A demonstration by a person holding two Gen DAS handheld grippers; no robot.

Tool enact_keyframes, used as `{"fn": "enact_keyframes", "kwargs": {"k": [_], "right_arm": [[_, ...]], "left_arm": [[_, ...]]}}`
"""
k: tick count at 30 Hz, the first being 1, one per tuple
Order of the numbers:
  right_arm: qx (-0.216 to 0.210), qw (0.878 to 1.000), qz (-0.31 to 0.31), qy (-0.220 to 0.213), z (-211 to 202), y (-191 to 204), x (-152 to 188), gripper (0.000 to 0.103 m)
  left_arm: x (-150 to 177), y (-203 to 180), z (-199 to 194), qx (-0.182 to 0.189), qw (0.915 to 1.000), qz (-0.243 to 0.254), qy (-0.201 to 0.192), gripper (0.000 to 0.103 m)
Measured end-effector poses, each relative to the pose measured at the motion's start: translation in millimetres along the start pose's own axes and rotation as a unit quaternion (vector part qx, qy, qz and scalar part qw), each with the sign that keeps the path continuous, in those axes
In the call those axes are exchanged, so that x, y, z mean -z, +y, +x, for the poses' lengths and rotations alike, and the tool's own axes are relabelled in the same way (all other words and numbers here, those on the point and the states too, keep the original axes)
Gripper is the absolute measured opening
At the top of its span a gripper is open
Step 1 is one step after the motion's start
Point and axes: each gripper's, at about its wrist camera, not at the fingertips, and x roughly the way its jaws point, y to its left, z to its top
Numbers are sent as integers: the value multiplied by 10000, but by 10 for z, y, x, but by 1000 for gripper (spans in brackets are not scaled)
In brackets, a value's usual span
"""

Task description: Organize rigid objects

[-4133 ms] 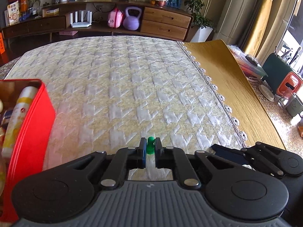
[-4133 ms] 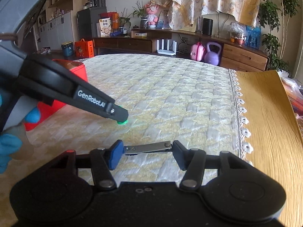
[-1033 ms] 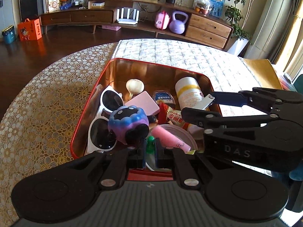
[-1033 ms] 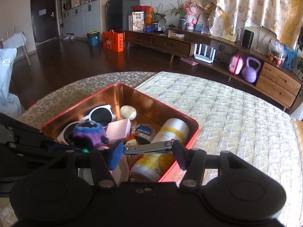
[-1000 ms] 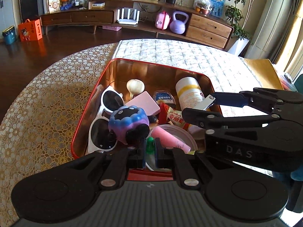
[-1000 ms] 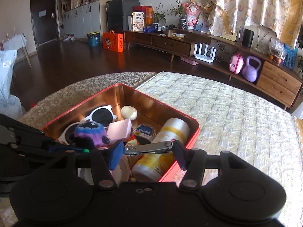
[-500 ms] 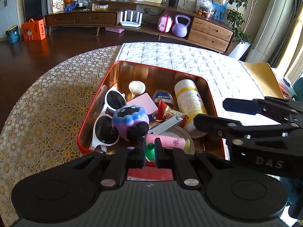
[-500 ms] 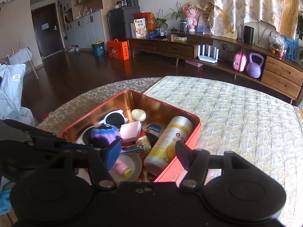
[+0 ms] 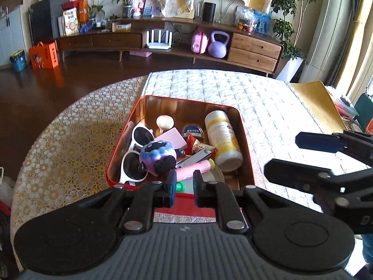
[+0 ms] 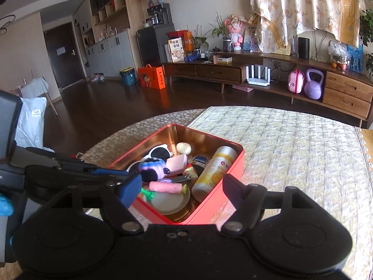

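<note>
1. Where the view begins, the left hand-held gripper (image 9: 182, 187) is seen with its jaws just opening over the near rim of the red tin (image 9: 244, 140); a small green piece (image 9: 180, 187) sits between the blue pads, and contact cannot be told.
2. The right hand-held gripper (image 10: 181, 190) is seen opening wide, with nothing between its jaws.
3. Inside the glossy rectangular tin, metal nail clippers (image 9: 194, 158) are laid beside a pink tube (image 9: 193, 166), a cylindrical bottle (image 9: 222, 140), a rounded purple toy (image 9: 157, 155) and white sunglasses (image 9: 136, 156).
4. A quilted cloth (image 9: 233, 88) is spread over the bench beyond.
</note>
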Motion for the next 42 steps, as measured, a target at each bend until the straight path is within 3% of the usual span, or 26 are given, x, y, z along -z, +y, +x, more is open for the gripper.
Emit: {"fn": "enact_keyframes", "kwargs": {"k": [2, 5, 7, 8, 15, 26, 30, 42], "right_arm": [[2, 10000, 35, -82, -85, 14, 18, 83], [-12, 9998, 73, -164, -199, 8, 39, 86], [-8, 9997, 69, -221, -266, 9, 57, 90], [13, 9997, 54, -250, -296, 12, 66, 90], [73, 9987, 102, -493, -544, 38, 167, 103], [72, 9971, 133, -749, -912, 35, 295, 103], [83, 9966, 196, -802, -996, 19, 336, 103], [74, 9945, 472, -931, -1187, 5, 474, 103]], "left_arm": [[7, -16, -55, -3, 10000, 1, -23, 18], [28, -38, -150, -30, 9999, 2, -125, 41], [54, -63, -234, -91, 9995, 19, -288, 81], [73, -73, -283, -121, 9991, 31, -415, 83], [97, -179, -480, -124, 9983, 120, -555, 83], [229, -341, -748, 32, 9976, 144, -669, 89], [277, -396, -821, -12, 9973, 153, -724, 103], [394, -474, -977, -34, 9967, 196, -793, 103]]}}
